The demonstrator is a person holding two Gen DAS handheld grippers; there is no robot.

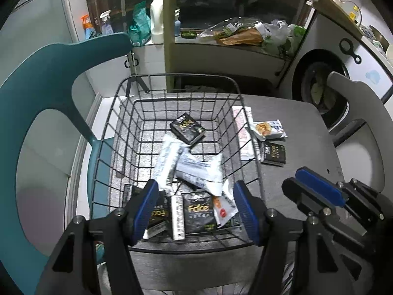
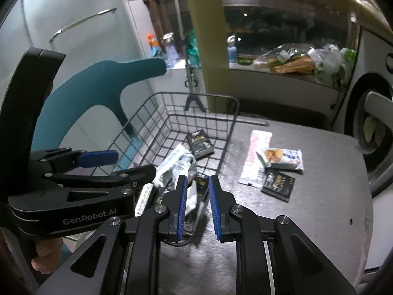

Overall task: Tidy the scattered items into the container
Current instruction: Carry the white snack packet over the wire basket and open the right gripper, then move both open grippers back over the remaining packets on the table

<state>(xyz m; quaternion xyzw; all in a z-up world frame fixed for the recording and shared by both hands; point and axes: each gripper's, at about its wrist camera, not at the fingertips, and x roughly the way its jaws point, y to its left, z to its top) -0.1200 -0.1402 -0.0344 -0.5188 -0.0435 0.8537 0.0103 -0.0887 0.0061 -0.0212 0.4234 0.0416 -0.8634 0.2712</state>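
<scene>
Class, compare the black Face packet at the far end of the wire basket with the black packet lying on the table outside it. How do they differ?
The black packet in the basket lies alone inside the wire basket; the black packet on the table lies outside it on the grey table. The basket one looks thick and boxy; the table one looks flat. The table one lies right beside other wrappers. Both are black with gold lettering.

A dark grey speckled table (image 1: 294, 123) carries a black wire basket (image 1: 250, 152), a long pink-white packet (image 1: 242, 132), a white snack pouch (image 1: 270, 129) and a flat black sachet (image 1: 273, 153).
</scene>
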